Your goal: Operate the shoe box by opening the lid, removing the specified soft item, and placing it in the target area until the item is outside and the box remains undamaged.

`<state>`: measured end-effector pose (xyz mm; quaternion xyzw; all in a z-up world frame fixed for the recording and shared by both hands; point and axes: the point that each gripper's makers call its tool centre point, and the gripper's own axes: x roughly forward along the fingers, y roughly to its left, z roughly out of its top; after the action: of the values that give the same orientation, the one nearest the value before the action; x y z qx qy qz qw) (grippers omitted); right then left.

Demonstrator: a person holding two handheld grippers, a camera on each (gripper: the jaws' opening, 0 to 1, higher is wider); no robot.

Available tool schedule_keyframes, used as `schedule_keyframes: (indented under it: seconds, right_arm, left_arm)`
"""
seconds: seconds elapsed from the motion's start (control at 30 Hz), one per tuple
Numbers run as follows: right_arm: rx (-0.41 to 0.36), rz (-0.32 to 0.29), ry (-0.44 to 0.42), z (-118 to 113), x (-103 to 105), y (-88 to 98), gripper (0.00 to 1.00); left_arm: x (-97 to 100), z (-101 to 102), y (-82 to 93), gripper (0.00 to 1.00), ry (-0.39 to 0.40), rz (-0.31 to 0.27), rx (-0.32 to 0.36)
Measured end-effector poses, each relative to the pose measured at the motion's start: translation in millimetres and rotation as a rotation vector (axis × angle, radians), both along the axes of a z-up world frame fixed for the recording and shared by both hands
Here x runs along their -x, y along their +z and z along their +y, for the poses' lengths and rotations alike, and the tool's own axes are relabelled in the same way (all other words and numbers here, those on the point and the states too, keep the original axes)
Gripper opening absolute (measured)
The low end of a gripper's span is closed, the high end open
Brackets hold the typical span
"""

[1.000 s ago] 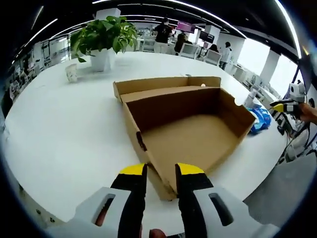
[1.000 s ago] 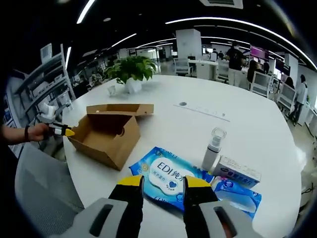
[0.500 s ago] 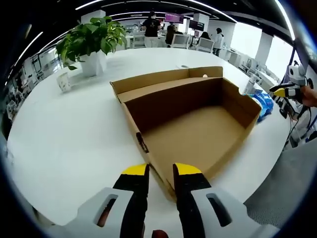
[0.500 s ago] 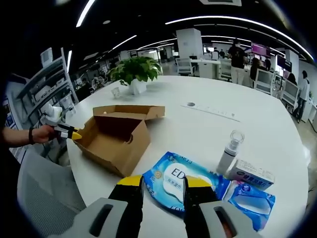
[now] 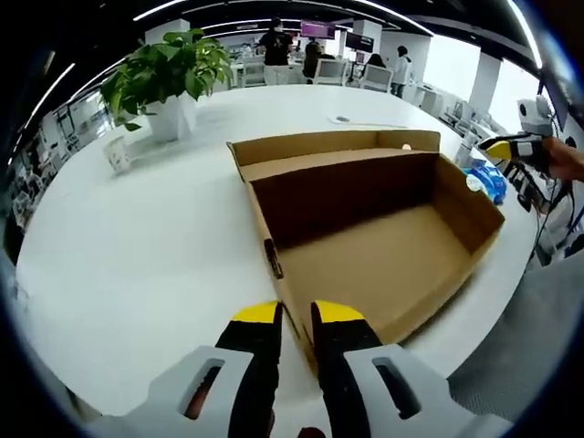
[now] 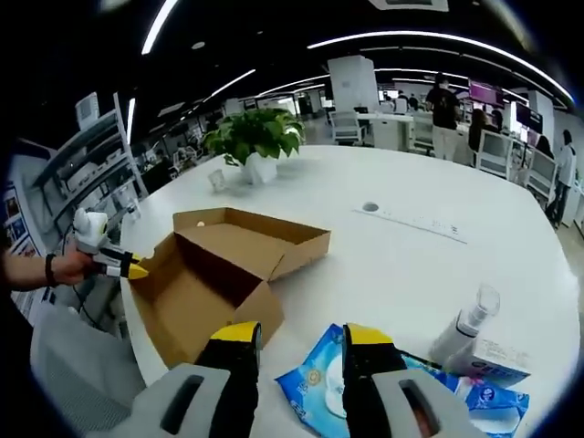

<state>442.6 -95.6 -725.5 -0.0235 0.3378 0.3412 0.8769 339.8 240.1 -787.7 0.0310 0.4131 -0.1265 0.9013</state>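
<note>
left gripper: its yellow-tipped jaws stand close together, pinching the near corner wall of the shoe box; the gap looks narrower than half a second ago.
right gripper: jaws spread with nothing between them, hovering just above the blue wipes pack, on the side of it away from the box.
what has just changed: in the right gripper view the box has turned on the table since a second ago; its open mouth now faces this camera and the flap lid lies laid back toward the plant. the wipes pack has slid low, under the jaws, mostly because the camera moved.
meaning for the task: my judgement is that the lid step is done, the box inside is bare cardboard, and the soft item, likely the wipes pack, is already outside beside the box. what is left seems to be settling the box without crushing the pinched corner.
left gripper view alone: the empty box floor, the dark mark on the side wall, and the potted plant with a small cup beyond the box.
right gripper view alone: a spray bottle and a small carton beyond the wipes, well apart from the box, and the left gripper, in a hand, at the box's far corner.
</note>
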Motion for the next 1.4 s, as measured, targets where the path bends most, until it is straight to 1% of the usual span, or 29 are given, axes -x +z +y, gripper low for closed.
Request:
schedule_keyframes:
  seconds: [0.07, 0.13, 0.4, 0.5, 0.6, 0.67, 0.73, 0.8, 0.83, 0.87, 1.13, 1.2, 1.23, 1.27, 1.4]
  right_arm:
    - [-0.012, 0.002, -0.004, 7.4, -8.0, -0.3, 0.34]
    - [-0.016, 0.005, -0.006, 14.1, -15.6, -1.0, 0.34]
    - [-0.030, 0.022, -0.003, 38.3, -47.5, -6.5, 0.33]
    - [-0.036, 0.035, -0.007, 47.2, -60.7, -11.9, 0.33]
    - [-0.022, 0.045, -0.002, 53.1, -70.4, -18.8, 0.33]
    - [-0.029, 0.062, -0.012, 56.6, -77.4, -23.3, 0.33]
    - [-0.023, 0.067, -0.015, 58.5, -83.3, -27.4, 0.33]
    - [0.008, 0.072, -0.008, 58.9, -89.3, -34.3, 0.33]
    - [0.010, 0.073, -0.008, 59.3, -91.8, -36.1, 0.33]
    - [0.011, 0.080, -0.010, 61.8, -88.7, -35.4, 0.33]
    - [0.019, 0.121, -0.026, 71.2, -89.7, -45.1, 0.32]
    - [0.031, 0.130, -0.025, 70.7, -99.9, -53.5, 0.32]
    - [0.035, 0.134, -0.025, 71.0, -101.4, -55.6, 0.31]
    - [0.050, 0.152, -0.033, 68.4, -107.3, -62.6, 0.29]
    - [0.080, 0.184, -0.040, 64.8, -116.4, -75.8, 0.26]
  left_arm:
    - [1.2, -1.3, 0.4, 0.11, -0.011, 0.001, -0.019]
    - [0.3, 2.1, -0.3, 0.11, -0.010, 0.002, -0.023]
    - [-1.6, 3.9, -1.7, 0.09, 0.028, 0.008, -0.001]
    - [-2.9, 4.2, -2.5, 0.09, 0.039, 0.008, 0.009]
    - [-3.7, 4.5, -2.3, 0.08, 0.055, 0.011, 0.021]
    - [-4.1, 4.6, -2.7, 0.08, 0.060, 0.011, 0.023]
    - [-4.4, 5.1, -3.1, 0.08, 0.064, 0.012, 0.026]
    - [-4.6, 5.4, -3.6, 0.08, 0.070, 0.013, 0.030]
    - [-4.1, 4.7, -3.5, 0.08, 0.073, 0.015, 0.031]
    - [-4.0, 4.6, -3.5, 0.07, 0.075, 0.015, 0.033]
    - [-4.3, 6.1, -4.4, 0.07, 0.097, 0.014, 0.033]
    - [-4.6, 6.7, -4.5, 0.06, 0.099, 0.014, 0.031]
    - [-4.6, 6.9, -4.6, 0.06, 0.100, 0.015, 0.031]
    - [-4.9, 7.2, -4.6, 0.06, 0.103, 0.015, 0.031]
    - [-6.6, 8.2, -5.4, 0.06, 0.108, 0.013, 0.027]
